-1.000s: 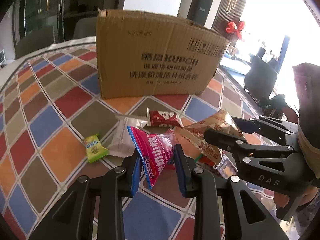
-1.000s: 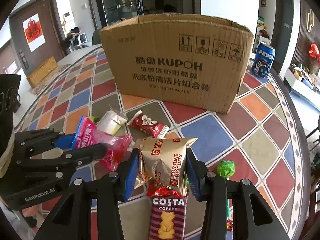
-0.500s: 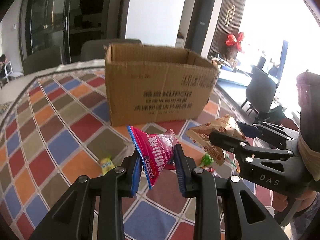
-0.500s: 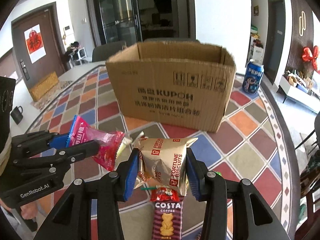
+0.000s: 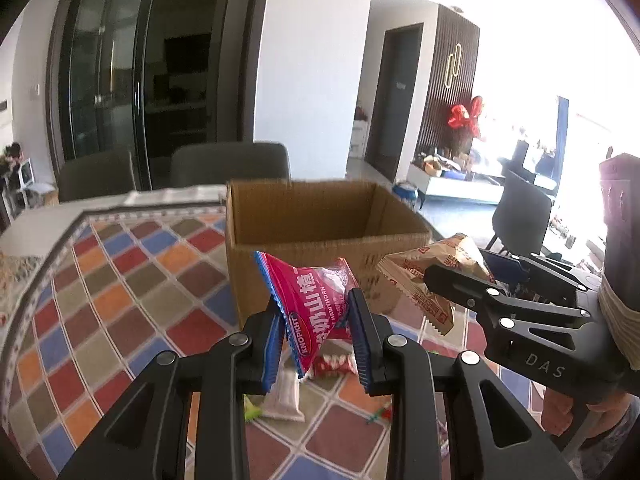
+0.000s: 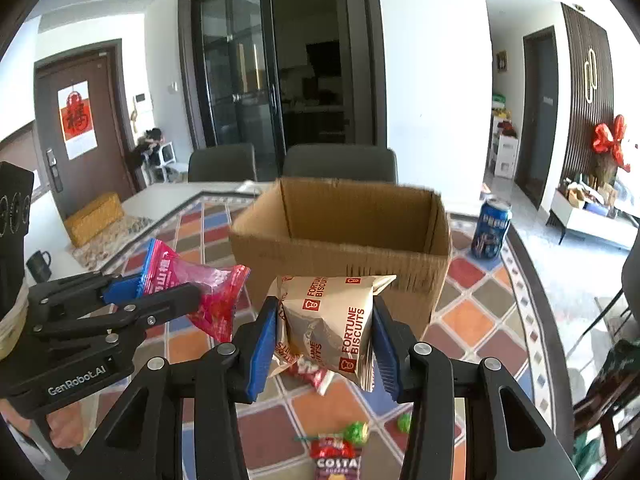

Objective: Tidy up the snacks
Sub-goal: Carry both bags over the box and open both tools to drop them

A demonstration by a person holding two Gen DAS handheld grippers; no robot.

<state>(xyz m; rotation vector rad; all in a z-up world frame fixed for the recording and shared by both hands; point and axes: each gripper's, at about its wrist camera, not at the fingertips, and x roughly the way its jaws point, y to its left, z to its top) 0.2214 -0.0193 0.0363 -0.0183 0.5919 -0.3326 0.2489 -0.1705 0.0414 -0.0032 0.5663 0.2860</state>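
My left gripper (image 5: pixel 316 334) is shut on a pink hawthorn snack packet (image 5: pixel 316 304), held up in the air. My right gripper (image 6: pixel 326 336) is shut on a beige Fortune Biscuits bag (image 6: pixel 332 320). Both hover side by side just in front of an open cardboard box (image 6: pixel 340 240), whose inside looks bare from here. In the left wrist view the right gripper (image 5: pixel 496 276) with its biscuit bag (image 5: pixel 432 276) appears at the right. The right wrist view has the left gripper (image 6: pixel 132 292) and the pink packet (image 6: pixel 200 284) at its left. The box (image 5: pixel 316 216) stands on a colourful checked tablecloth (image 5: pixel 120 300).
Loose snacks lie on the cloth below: a white wrapper (image 5: pixel 284 396), a red packet (image 6: pixel 312 372), green candies (image 6: pixel 356 432) and a Costa coffee biscuit packet (image 6: pixel 336 460). A blue Pepsi can (image 6: pixel 491 229) stands right of the box. Grey chairs (image 6: pixel 340 164) stand behind the table. A dark mug (image 6: pixel 38 266) sits far left.
Both grippers have risen with their packets, and tilted up. The box has dropped lower in both views and its open top now shows. The snacks on the cloth lie farther below.
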